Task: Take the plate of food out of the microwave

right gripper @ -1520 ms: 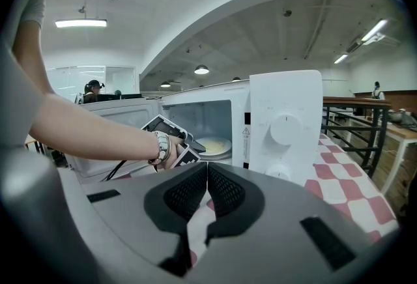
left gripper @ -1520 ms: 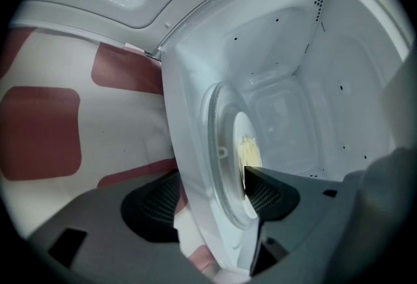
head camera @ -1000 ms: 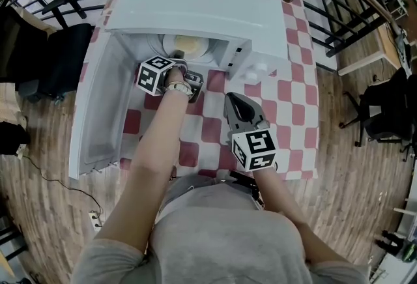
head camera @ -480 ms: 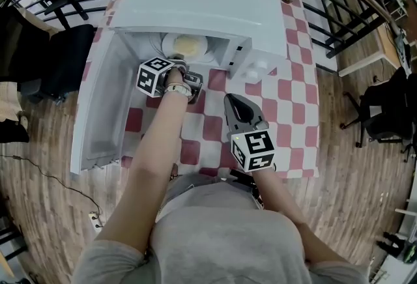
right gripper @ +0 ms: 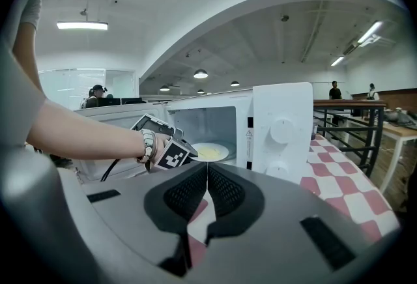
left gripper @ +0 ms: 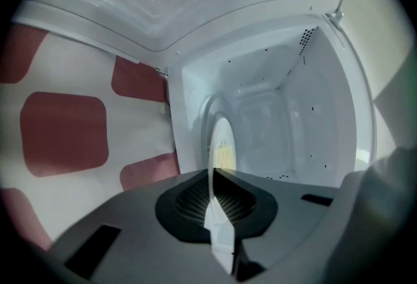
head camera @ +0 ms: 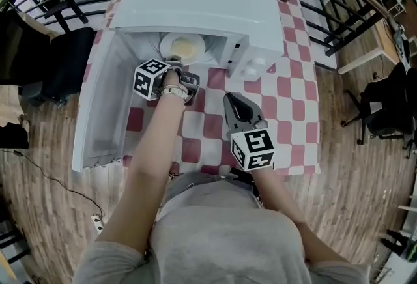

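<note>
Closed since a second ago: the left claw, its jaws having just come together on the near rim of the plate; its marker cube now sits a little nearer the oven mouth.

- Left claw: reaches into the opening, pads pinching the thin white rim edge-on.
- Plate: still inside the microwave, on the cavity floor near the front, carrying pale yellow food.
- Right claw: jaws together, nothing between them, held over the worktop in front of the control panel, well apart from the plate.
- Door: swung fully open to the left, clear of the opening.
- Knobs: two, white, on the panel right of the cavity.
- In the way: from the right claw, the left forearm and cube cross the cavity's left half; plate shows beyond.
- Surroundings: red-and-white checked cloth on the worktop, black railing behind, wooden floor, dark chair at right.
</note>
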{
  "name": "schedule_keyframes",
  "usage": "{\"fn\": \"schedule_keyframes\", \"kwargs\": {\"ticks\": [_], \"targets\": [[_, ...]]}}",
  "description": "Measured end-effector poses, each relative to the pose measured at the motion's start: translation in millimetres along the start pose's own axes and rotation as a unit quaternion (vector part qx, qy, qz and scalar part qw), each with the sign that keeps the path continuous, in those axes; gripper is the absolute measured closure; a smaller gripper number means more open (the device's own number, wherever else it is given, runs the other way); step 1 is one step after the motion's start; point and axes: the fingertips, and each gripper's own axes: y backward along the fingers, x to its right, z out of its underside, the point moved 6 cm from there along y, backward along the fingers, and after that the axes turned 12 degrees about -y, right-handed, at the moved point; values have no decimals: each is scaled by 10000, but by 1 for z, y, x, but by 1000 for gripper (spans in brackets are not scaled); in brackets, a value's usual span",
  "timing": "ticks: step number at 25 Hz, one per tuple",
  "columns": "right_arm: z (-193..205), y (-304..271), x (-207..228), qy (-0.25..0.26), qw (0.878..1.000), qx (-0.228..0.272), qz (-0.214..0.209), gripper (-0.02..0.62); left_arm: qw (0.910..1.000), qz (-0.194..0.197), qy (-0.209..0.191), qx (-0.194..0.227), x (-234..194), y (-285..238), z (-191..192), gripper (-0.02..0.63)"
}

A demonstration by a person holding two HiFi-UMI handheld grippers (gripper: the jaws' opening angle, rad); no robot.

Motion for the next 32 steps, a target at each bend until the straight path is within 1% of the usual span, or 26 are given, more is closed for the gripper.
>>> {"fn": "schedule_keyframes", "kwargs": {"ticks": [4, 7, 17, 24, 32], "targets": [[-1, 3, -3, 4, 10000, 37, -32, 569, 9993, 304, 141, 148, -5, 3, 2, 594], [-2, 3, -3, 11, 10000, 66, -63, 569, 9984, 453, 256, 229, -10, 5, 5, 594], [-11, 1, -8, 146, 9996, 106, -194, 569, 9965, 731, 227, 329, -6, 20, 8, 595], [-12, 5, -17, 200, 9994, 109, -274, 569, 9947, 906, 324, 365, -4, 37, 10, 595], [-14, 12, -24, 185, 9992, 98, -333, 569, 9939, 996, 321, 338, 0, 58, 16, 595]]}}
